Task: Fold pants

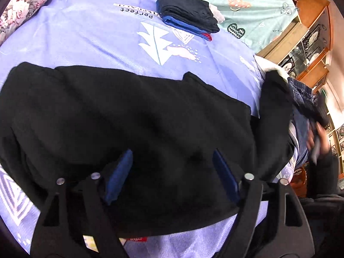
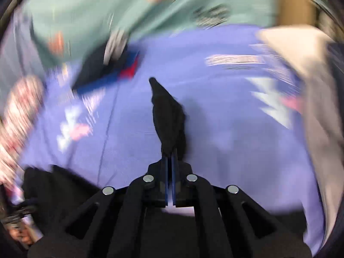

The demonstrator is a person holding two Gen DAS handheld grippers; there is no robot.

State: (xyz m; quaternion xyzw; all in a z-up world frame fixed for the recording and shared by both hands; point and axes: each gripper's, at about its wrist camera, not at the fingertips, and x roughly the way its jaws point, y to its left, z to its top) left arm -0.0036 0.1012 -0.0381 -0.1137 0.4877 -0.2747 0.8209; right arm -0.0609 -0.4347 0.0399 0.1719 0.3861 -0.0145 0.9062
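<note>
Black pants [image 1: 129,116] lie spread on the bed [image 1: 96,34]; left gripper [image 1: 172,172] wide above them, right gripper [image 2: 169,157] clamped on a corner: pull taut, lay fold edges flush.

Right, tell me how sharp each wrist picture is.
Left wrist view: mostly sharp, fisheye-curved; black pants and folded stack crisp, only the hand at the right edge smears. Right wrist view: bedsheet heavily motion-blurred, while the right tool stays sharp.
</note>
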